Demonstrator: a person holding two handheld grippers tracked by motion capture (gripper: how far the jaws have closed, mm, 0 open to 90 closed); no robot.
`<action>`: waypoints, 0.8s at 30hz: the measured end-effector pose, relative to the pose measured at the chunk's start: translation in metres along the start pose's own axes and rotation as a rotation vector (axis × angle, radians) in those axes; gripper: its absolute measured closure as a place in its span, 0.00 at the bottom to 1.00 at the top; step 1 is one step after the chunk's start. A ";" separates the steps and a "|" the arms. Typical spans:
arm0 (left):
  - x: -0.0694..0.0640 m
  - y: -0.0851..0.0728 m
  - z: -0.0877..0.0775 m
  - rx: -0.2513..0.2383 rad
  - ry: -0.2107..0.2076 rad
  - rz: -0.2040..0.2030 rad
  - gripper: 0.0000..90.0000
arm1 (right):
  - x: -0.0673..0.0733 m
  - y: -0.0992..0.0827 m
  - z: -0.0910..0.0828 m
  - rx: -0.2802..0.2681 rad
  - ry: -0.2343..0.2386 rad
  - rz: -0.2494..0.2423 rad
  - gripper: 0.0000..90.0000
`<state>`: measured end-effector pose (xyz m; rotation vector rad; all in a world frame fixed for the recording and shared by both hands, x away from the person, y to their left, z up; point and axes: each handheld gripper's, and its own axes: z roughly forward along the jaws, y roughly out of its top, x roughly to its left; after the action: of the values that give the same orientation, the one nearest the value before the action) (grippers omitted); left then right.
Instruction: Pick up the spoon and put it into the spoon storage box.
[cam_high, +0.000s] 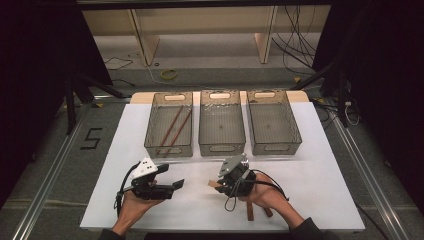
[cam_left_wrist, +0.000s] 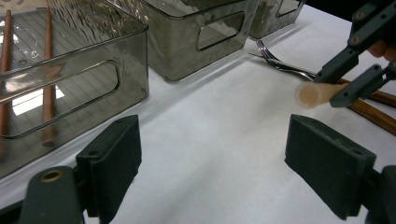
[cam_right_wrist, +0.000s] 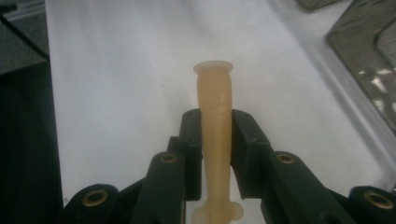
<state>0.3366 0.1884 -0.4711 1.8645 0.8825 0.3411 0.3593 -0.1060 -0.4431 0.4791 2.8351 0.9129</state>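
Note:
My right gripper (cam_high: 227, 181) (cam_right_wrist: 217, 128) is shut on a pale orange plastic stick (cam_right_wrist: 214, 100) with a flared end. It holds the stick a little above the white table; the stick's tip (cam_high: 214, 184) points left. In the left gripper view the stick (cam_left_wrist: 312, 93) sits between the right gripper's jaws (cam_left_wrist: 344, 83). My left gripper (cam_high: 172, 186) (cam_left_wrist: 215, 163) is open at the front left, with nothing between its jaws. Two brown chopsticks (cam_high: 175, 127) (cam_left_wrist: 48, 70) lie in the left bin (cam_high: 168, 150).
Three smoky clear bins stand in a row at the back: the left one, a middle one (cam_high: 221, 147) and a right one (cam_high: 274, 146). A metal fork (cam_left_wrist: 280, 63) and brown chopsticks (cam_left_wrist: 373, 114) (cam_high: 250, 212) lie on the white table (cam_high: 310, 180) by my right hand.

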 end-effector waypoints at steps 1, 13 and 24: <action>0.000 0.000 0.000 -0.002 0.001 0.000 0.20 | -0.002 0.000 -0.002 -0.008 0.003 0.008 0.84; 0.002 0.000 -0.002 -0.017 0.015 -0.004 0.20 | -0.028 0.007 -0.020 -0.106 -0.033 0.089 0.85; 0.002 0.000 -0.002 -0.024 0.020 -0.001 0.20 | -0.054 0.022 -0.038 -0.197 -0.090 0.150 0.84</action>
<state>0.3366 0.1914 -0.4706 1.8410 0.8893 0.3686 0.4080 -0.1284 -0.3986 0.6947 2.6229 1.1517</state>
